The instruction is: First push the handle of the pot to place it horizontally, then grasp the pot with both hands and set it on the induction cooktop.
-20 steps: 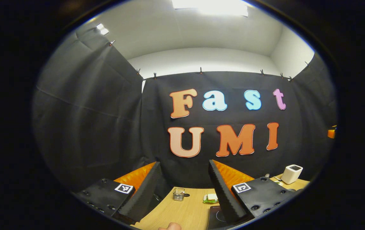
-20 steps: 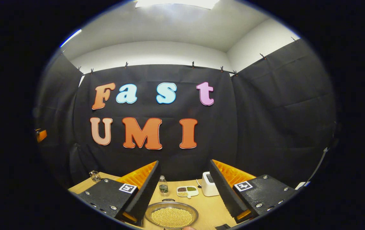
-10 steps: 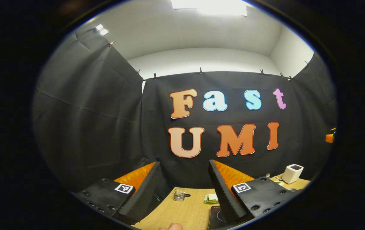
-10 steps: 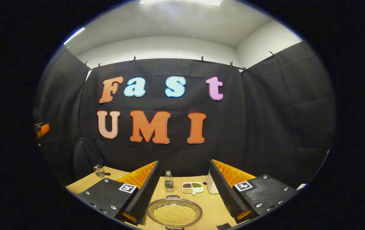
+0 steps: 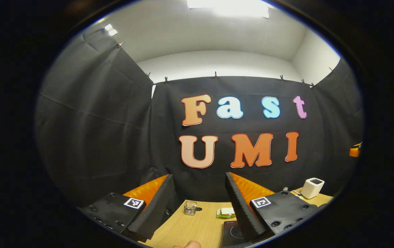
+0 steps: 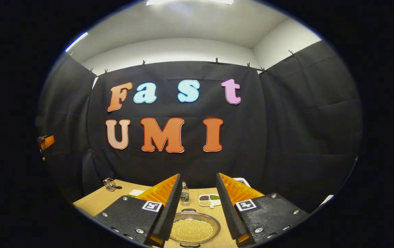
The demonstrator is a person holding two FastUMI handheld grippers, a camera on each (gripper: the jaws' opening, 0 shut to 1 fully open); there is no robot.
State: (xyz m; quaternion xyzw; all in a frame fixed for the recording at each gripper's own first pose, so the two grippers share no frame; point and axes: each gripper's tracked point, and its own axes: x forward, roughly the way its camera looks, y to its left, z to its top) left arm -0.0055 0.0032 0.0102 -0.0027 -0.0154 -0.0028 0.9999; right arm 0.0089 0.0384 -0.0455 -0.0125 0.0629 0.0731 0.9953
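Observation:
A shallow metal pot (image 6: 193, 230) full of yellow beans sits on the wooden table, low in the right gripper view. One small loop handle (image 6: 188, 209) shows at its far rim and another at its near rim. My right gripper (image 6: 197, 174) hovers above and short of the pot, open with a narrowed gap and nothing between its fingers. The black induction cooktop (image 5: 229, 232) lies at the bottom of the left gripper view, partly behind the right finger (image 5: 241, 206). My left gripper (image 5: 198, 175) is wide open and holds nothing, above the table.
A small bottle (image 6: 184, 195) and a divided dish (image 6: 209, 199) stand behind the pot. A glass cup (image 5: 190, 208) and a green-wrapped item (image 5: 225, 213) sit beyond the cooktop, a white box-shaped device (image 5: 312, 187) at far right. A fingertip (image 5: 190, 244) shows at the bottom edge.
The right gripper's fingers have come closer together, and it has tipped down and shifted over the pot. The left gripper has drifted only slightly.

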